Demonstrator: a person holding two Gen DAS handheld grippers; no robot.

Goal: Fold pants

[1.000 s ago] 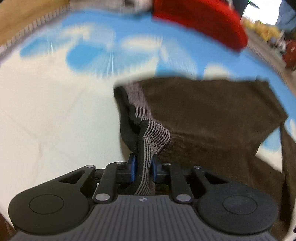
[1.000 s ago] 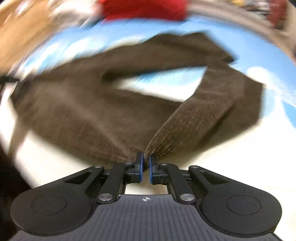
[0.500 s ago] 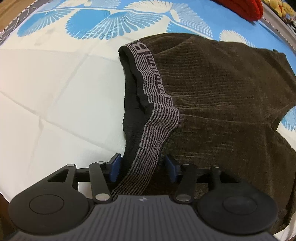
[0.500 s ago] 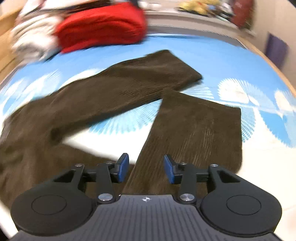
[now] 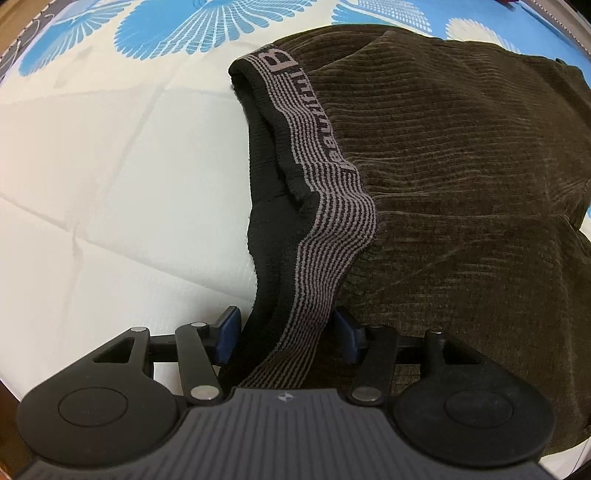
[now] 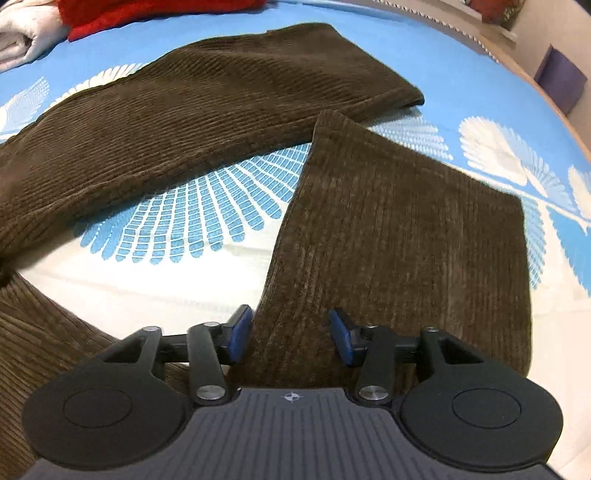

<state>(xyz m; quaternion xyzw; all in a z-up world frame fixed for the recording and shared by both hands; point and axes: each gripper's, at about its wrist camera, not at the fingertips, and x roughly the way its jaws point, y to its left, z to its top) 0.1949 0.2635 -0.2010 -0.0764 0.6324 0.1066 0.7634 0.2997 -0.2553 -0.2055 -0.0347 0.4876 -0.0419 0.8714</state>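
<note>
The brown corduroy pants [image 6: 399,236] lie spread on the blue-and-white patterned bedcover [image 6: 192,221], legs splayed. The right gripper [image 6: 291,332], jaws closing, straddles the near leg lengthwise; the left gripper [image 5: 286,332], jaws opening, straddles the striped waistband [image 5: 325,229].

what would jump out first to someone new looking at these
Dark brown corduroy pants sprawl across a blue-and-white patterned sheet, legs splayed in a V. Their striped waistband runs between the left tongs. A red bundle sits at the far edge.
</note>
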